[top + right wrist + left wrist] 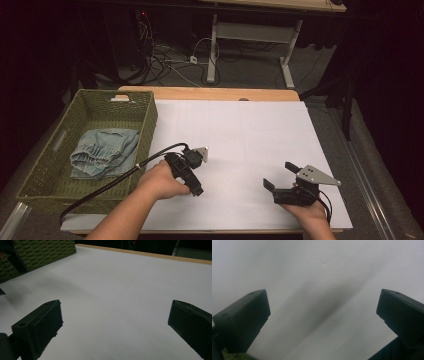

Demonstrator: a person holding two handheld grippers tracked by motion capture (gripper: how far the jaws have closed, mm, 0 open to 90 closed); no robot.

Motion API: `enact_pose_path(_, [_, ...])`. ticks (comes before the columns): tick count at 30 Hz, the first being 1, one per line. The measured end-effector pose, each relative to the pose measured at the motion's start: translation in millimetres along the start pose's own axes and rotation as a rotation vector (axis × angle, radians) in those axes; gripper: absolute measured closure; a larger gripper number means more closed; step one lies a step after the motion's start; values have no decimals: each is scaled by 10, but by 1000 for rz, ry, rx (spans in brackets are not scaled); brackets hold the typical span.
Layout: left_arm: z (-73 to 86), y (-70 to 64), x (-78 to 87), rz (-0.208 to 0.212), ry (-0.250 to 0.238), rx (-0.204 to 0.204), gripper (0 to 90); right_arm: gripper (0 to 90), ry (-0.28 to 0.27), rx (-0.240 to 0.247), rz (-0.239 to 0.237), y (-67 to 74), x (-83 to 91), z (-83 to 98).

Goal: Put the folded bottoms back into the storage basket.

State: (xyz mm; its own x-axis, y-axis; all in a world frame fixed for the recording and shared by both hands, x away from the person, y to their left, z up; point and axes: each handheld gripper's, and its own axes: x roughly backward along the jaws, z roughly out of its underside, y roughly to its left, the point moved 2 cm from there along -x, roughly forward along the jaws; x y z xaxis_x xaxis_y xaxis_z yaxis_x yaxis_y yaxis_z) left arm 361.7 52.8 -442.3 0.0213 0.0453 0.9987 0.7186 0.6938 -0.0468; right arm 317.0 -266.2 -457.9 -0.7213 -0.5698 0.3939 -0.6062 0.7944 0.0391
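A light blue denim garment [105,151] lies crumpled inside the green woven basket [142,125] at the table's left. My left gripper [195,187] is tipped down close over the white sheet [240,135], just right of the basket. Its jaws stand wide apart with nothing between them, seen in the left gripper view [322,312]. My right gripper [280,175] rests near the sheet's front right, open and empty. From the right gripper view [115,322] its jaws point across the bare sheet toward the basket [37,252].
The white sheet covers most of the wooden table [210,93]. Beyond the far edge is a dark floor with loose cables [170,60] and a desk frame [250,35]. A black cable [115,180] trails from the left gripper past the basket's front corner.
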Motion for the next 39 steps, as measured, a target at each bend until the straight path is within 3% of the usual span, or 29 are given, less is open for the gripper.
enact_pose_path(7, [27,-34,-271,34,-31,-2,0,1,13,7,-7,26,-35,25])
enact_pose_path(11, [77,-60,-348,12,-100,-23,0,1,27,16,-15,53,-72,43])
enact_pose_path(18, [236,-30,-370,-4,-326,7,0,1,31,17,-21,98,-109,45])
enact_pose_path(21, [338,-15,-360,6,-469,38,0,1,24,17,-21,112,-119,40])
enact_pose_path(23, [400,-28,-344,-9,-554,34,0,1,19,16,-22,131,-127,36])
enact_pose_path(26, [488,-24,-321,13,-665,65,0,1,7,17,-25,162,-124,26])
enact_pose_path(30, [653,-28,-274,29,-873,93,0,1,-26,14,-33,206,-89,5])
enact_pose_path(31, [717,-34,-256,26,-954,101,0,1,-35,10,-35,218,-73,0])
enact_pose_path(32, [757,-34,-243,24,-1000,109,0,1,-48,10,-37,229,-51,-5])
enact_pose_path(35, [925,-22,-234,41,-1172,162,0,1,-81,5,-40,252,11,-16])
enact_pose_path(36, [971,-21,-270,59,-1179,167,0,1,-96,4,-40,258,36,-18])
enact_pose_path(39, [993,-76,-370,44,-1144,102,0,1,-126,6,-35,280,125,-18])
